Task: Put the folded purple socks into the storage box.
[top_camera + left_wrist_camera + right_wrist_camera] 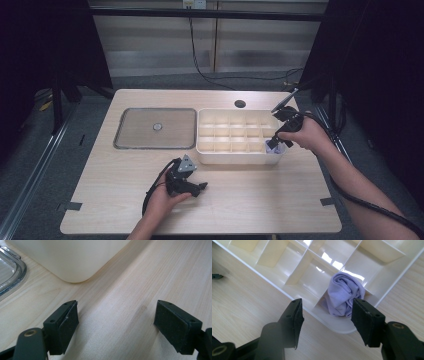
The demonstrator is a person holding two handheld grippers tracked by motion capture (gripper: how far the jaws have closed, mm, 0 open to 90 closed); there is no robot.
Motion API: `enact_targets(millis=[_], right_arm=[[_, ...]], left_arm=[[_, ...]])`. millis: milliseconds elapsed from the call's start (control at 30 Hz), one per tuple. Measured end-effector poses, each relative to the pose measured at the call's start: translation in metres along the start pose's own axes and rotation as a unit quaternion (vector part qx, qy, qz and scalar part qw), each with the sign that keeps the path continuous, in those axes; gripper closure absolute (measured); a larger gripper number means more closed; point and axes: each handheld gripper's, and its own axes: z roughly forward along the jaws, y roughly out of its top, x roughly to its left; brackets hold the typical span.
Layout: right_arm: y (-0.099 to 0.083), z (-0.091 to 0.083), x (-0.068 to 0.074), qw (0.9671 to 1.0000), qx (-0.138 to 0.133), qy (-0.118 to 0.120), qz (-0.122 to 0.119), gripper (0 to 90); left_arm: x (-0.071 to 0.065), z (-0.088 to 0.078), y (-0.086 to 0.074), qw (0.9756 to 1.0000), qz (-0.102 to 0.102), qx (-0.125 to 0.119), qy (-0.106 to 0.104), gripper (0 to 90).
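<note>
Lilac cloth (343, 296), bunched in corner compartment of divided tray (287, 260), just beyond spread jaws of right gripper (327, 317), untouched by either pad. Left gripper (116, 322) near tray's front wall, jaws wide apart over bare worktop (150, 277).

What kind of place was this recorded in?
Probably a recording booth or lab set-up, not a home: a bare wooden table hemmed in by black curtains, a cable trailing across grey floor, and a staged compartment box holding one rolled lilac cloth.
</note>
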Motion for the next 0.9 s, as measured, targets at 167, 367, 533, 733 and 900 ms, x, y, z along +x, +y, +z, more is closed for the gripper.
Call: enact_targets(millis=[167, 367, 533, 733, 900], right_arm=[[-0.001, -0.001, 0.006, 0.9999, 0.0, 0.004, -0.01, 37.1], [-0.004, 0.001, 0.012, 0.9993, 0.002, -0.001, -0.037, 33.2], [-0.006, 0.0, 0.017, 0.9987, 0.001, -0.005, -0.05, 30.7], [-0.009, 0.0, 0.022, 0.998, 0.001, -0.003, -0.063, 27.7], [-0.013, 0.001, 0.028, 0.9974, -0.004, 0.002, -0.072, 25.6]], left_arm=[[0.0, 0.0, 0.0, 1.0, 0.0, 0.0, 0.0, 18.8], [0.0, 0.0, 0.0, 1.0, 0.0, 0.0, 0.0, 18.9], [0.0, 0.0, 0.0, 1.0, 0.001, 0.0, 0.0, 18.8], [0.0, 0.0, 0.0, 1.0, 0.001, 0.001, 0.0, 18.8], [0.0, 0.0, 0.0, 1.0, 0.001, 0.001, 0.0, 18.9]])
